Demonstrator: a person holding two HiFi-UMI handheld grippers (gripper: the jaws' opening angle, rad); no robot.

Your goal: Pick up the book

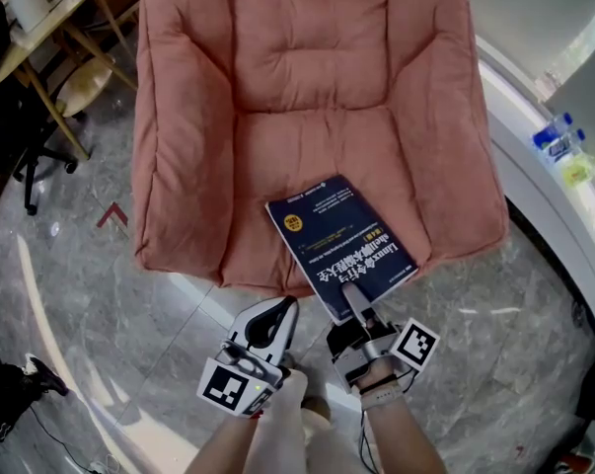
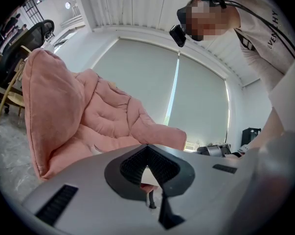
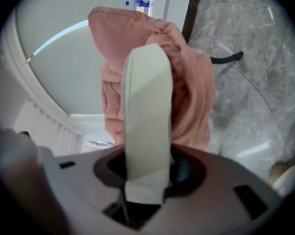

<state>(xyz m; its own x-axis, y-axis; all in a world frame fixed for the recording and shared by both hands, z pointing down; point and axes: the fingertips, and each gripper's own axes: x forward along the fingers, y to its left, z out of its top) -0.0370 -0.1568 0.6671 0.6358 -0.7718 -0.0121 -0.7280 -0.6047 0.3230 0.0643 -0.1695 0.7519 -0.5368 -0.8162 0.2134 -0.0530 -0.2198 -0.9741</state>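
Clamps the book (image 1: 338, 243) by its near edge with the right gripper (image 1: 354, 302), at about half opening, pads pressed on the front and back covers. Shows, in the right gripper view, the cream page edge rising straight up out of that grip. Holds the book at the front lip of the pink armchair (image 1: 307, 87), far end over the seat cushion; cannot tell whether resting on it or just clear. Has the left gripper (image 1: 283, 310) closed to a point with nothing in it, just beside the book's near left corner and apart from the cover.

Bears, on the dark blue cover, rows of large white Chinese characters, not legible at this size, plus a round yellow seal toward the far end and a small red tag beside the title. Carries dark capitals beginning "EVEN" on the white shirt (image 2: 264, 43) in the left gripper view. Wears blue labels on the bottles (image 1: 558, 138) at the right, too small to read.
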